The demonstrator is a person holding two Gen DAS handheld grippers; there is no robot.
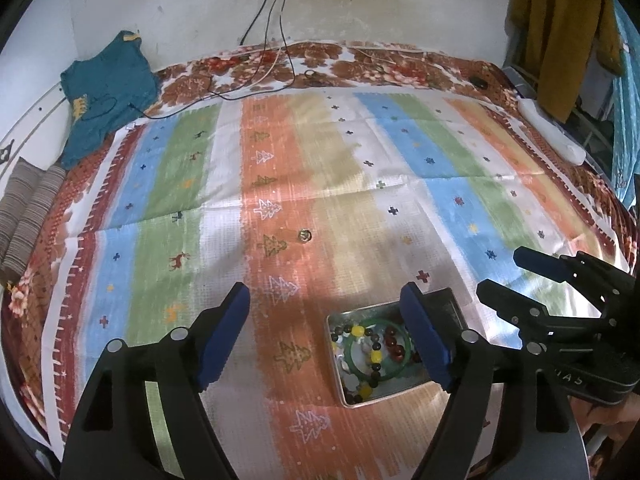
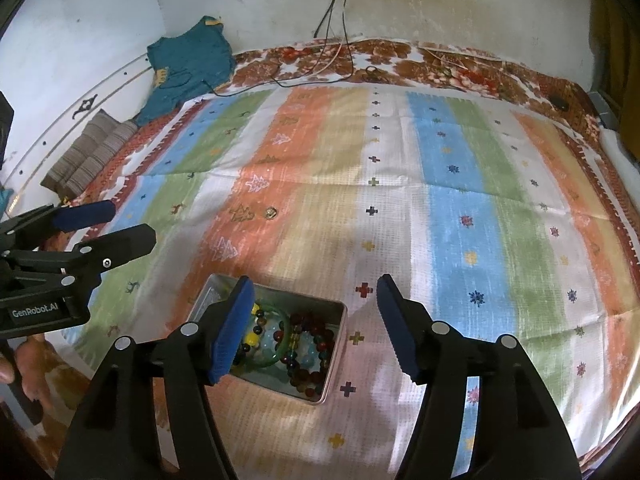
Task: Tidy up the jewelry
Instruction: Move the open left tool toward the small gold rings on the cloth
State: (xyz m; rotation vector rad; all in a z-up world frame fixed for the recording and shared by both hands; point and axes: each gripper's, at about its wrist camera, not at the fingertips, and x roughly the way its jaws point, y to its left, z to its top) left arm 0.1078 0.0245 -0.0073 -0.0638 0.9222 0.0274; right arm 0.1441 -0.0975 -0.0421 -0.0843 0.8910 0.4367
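Note:
A silver metal tin (image 1: 340,376) sits on the striped cloth near the front; it also shows in the right wrist view (image 2: 334,360). It holds a green bangle (image 1: 384,376) and several beaded bracelets (image 2: 312,340). A small gold ring (image 1: 304,235) lies alone on the cloth farther back, also in the right wrist view (image 2: 271,212). My left gripper (image 1: 326,328) is open and empty above the tin's left side. My right gripper (image 2: 314,320) is open and empty above the tin's right side.
A teal garment (image 1: 106,88) and a striped grey cushion (image 1: 24,216) lie at the back left. Black cables (image 1: 276,60) hang from the wall onto the bed. A white power strip (image 1: 548,132) lies at the right edge. A mustard garment (image 1: 560,28) hangs at right.

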